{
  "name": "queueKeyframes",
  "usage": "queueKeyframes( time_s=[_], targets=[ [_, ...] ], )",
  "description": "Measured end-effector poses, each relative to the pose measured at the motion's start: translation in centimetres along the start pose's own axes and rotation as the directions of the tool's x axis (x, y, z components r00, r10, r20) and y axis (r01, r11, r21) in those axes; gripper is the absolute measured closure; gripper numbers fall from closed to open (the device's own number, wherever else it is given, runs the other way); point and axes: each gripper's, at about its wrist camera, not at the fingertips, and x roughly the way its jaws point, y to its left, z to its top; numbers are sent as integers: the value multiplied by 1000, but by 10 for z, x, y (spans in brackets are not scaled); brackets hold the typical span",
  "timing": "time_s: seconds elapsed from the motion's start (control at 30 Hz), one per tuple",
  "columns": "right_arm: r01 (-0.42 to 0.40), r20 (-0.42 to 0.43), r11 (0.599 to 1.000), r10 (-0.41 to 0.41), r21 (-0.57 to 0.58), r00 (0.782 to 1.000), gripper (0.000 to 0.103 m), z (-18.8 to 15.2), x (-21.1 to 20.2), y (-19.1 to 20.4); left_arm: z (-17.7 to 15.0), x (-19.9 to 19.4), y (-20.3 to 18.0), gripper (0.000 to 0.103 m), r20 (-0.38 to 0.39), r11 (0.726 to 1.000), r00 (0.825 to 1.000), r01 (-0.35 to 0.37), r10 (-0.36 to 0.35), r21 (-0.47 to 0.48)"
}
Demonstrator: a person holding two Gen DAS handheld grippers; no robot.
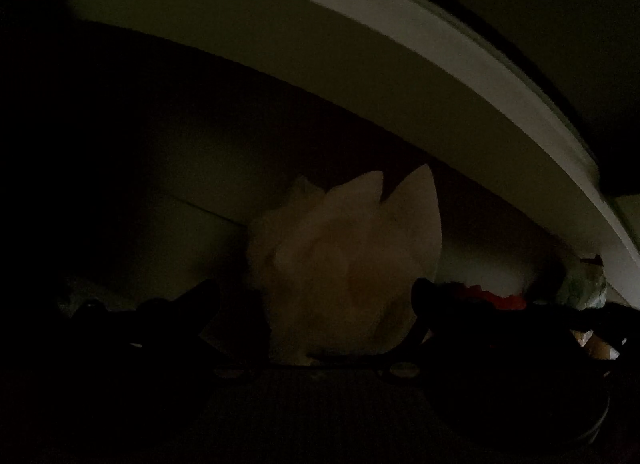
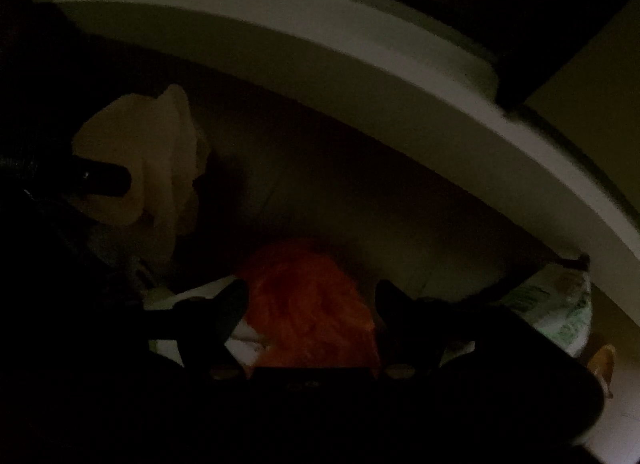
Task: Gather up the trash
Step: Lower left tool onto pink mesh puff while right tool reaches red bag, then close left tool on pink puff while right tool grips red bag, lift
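Two grippers are working inside a dim container whose pale curved rim (image 1: 360, 75) is arching across the top of both views. One crumpled off-white paper wad (image 1: 344, 264) is sitting between the dark fingers of the left gripper (image 1: 316, 300); the jaws are standing apart on either side of it, and whether they are pressing on it is too dark to tell. One crumpled orange wrapper (image 2: 312, 304) is lying between the fingers of the right gripper (image 2: 312, 304), whose jaws are likewise spread wide, with contact impossible to judge. From the right wrist view, the same paper wad is showing at upper left with one black fingertip of the left gripper crossing in front of it. One green-printed white packet (image 2: 560, 304) is resting at the right under the rim, just beside the right gripper's far finger, and one small tan scrap (image 2: 604, 364) is peeking out below it, cut off by the gripper body. White sheets (image 2: 188, 296) under the orange wrapper are being mostly hidden, so their count is unclear. Everything below the fingers is falling into black.
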Motion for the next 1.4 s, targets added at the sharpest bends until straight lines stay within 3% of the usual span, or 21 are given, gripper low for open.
queueKeyframes(
  time_s=[0.13,0.23,0.4,0.43,0.47,0.5,0.8,0.97,1.4],
  targets=[
    [-7,-32,1000,8,23,999,33,-1,11,-2,0,7,1,4,-2,1000,1000,-1,1,-7],
    [-32,-43,999,34,36,999,35,0,16,-2,-1,11,1,16,-18,1000,1000,-1,1,-16],
    [-59,-10,998,59,36,998,37,2,10,-4,-7,16,4,55,-29,999,999,12,-13,-30],
    [-57,-6,998,57,29,998,38,1,8,-5,-8,15,4,58,-28,1000,1000,12,-13,-26],
    [-55,-2,998,56,22,998,51,0,6,-4,-9,14,4,65,-28,1000,1000,11,-11,-20],
    [-51,0,999,51,13,999,86,0,4,-3,-7,18,4,68,-27,1000,1000,11,-12,-14],
    [-52,38,998,52,17,998,87,-10,-17,7,-15,10,10,85,-8,999,999,34,-34,6],
    [-47,73,999,47,-13,996,88,-22,-53,11,-27,-8,19,90,2,998,1000,28,-28,51],
    [-31,214,999,32,-10,976,88,-49,-192,11,-52,-123,32,91,121,993,992,6,-21,118]
  ],
)
